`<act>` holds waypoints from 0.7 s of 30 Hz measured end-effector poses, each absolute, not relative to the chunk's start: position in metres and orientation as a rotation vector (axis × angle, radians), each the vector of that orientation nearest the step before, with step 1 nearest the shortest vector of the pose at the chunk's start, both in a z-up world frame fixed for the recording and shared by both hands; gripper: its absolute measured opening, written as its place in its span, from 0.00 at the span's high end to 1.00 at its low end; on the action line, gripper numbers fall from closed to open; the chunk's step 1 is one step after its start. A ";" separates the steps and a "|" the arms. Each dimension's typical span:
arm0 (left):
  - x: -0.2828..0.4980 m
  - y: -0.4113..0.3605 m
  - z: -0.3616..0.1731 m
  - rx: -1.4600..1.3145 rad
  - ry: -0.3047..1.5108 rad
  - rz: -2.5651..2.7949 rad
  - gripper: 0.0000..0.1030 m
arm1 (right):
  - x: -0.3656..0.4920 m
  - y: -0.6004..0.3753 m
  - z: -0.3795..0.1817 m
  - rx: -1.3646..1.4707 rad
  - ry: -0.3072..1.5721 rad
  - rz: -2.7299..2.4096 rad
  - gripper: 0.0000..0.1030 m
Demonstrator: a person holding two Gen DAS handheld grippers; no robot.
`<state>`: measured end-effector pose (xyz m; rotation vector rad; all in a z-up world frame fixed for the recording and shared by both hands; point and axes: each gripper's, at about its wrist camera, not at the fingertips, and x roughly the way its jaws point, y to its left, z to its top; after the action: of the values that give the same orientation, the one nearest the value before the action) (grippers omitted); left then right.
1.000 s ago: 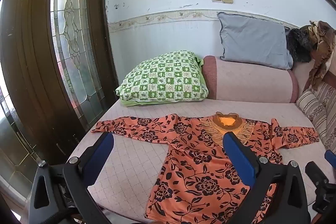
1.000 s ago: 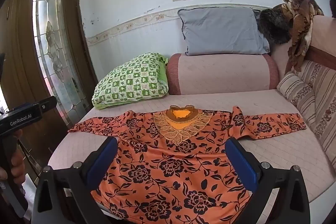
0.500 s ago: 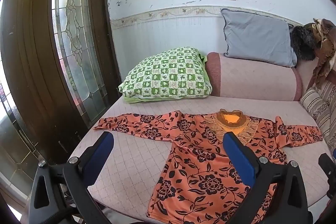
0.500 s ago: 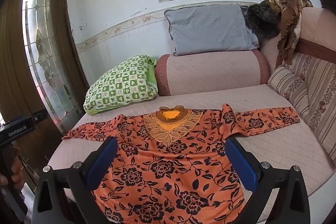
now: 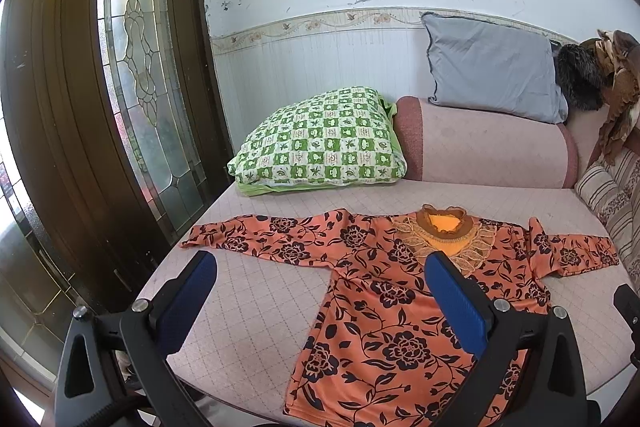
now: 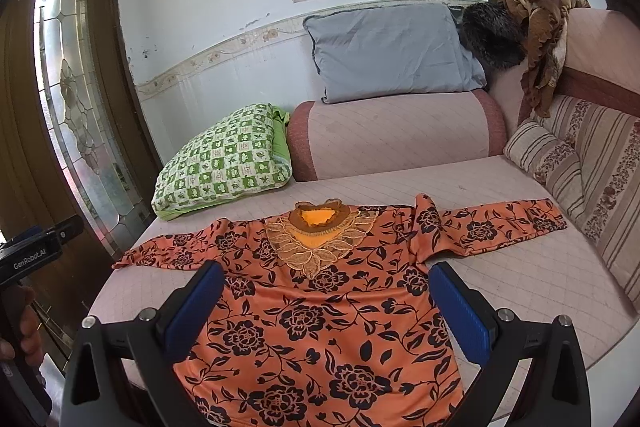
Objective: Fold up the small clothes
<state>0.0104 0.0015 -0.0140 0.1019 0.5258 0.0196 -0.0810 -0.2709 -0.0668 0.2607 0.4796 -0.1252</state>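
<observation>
An orange long-sleeved top with black flowers (image 5: 384, 291) (image 6: 320, 311) lies flat on the pink quilted seat (image 5: 256, 291) (image 6: 532, 267), both sleeves spread out sideways and its lace collar away from me. My left gripper (image 5: 320, 291) is open, held above the seat's front left, over the top's left sleeve and side. My right gripper (image 6: 326, 299) is open above the top's chest. Neither gripper touches the cloth. In the right wrist view the body of the left gripper (image 6: 36, 251) shows at the left edge, held by a hand (image 6: 24, 323).
A green checked pillow (image 5: 320, 143) (image 6: 224, 159) lies at the seat's back left. A pink bolster (image 5: 484, 147) carries a grey cushion (image 5: 492, 67). Striped cushions (image 6: 580, 171) and brown cloth (image 6: 540, 27) line the right. A wooden door with leaded glass (image 5: 136, 99) stands left.
Both grippers have drawn back and risen a little, so the top and seat look smaller and further off. The jaws stayed open and the top has not moved.
</observation>
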 end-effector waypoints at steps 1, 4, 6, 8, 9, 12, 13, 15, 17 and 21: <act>0.011 0.001 -0.013 0.102 0.526 0.019 0.00 | -0.081 -0.271 -0.067 0.261 0.480 -0.126 0.00; 0.011 0.001 -0.013 0.103 0.527 0.021 0.00 | -0.081 -0.272 -0.067 0.263 0.481 -0.125 0.00; 0.011 0.002 -0.014 0.103 0.527 0.021 0.00 | -0.081 -0.272 -0.067 0.264 0.480 -0.125 0.00; 0.011 0.004 -0.014 0.101 0.529 0.022 0.00 | -0.081 -0.272 -0.067 0.263 0.480 -0.125 0.00; 0.011 0.005 -0.014 0.100 0.529 0.022 0.00 | -0.081 -0.272 -0.067 0.263 0.481 -0.125 0.00; 0.011 0.008 -0.015 0.098 0.528 0.023 0.00 | -0.080 -0.271 -0.067 0.263 0.481 -0.123 0.00; 0.011 0.008 -0.015 0.099 0.528 0.022 0.00 | -0.080 -0.271 -0.067 0.262 0.482 -0.122 0.00; 0.011 0.008 -0.015 0.100 0.527 0.023 0.00 | -0.079 -0.269 -0.068 0.257 0.484 -0.120 0.00; 0.011 0.008 -0.015 0.099 0.528 0.023 0.00 | -0.079 -0.267 -0.068 0.254 0.486 -0.118 0.00; 0.011 0.008 -0.015 0.100 0.528 0.024 0.00 | -0.078 -0.267 -0.068 0.252 0.488 -0.117 0.00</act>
<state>0.0112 0.0080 -0.0151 0.1000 0.5280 0.0239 -0.0784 -0.2671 -0.0684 0.2518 0.4875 -0.1170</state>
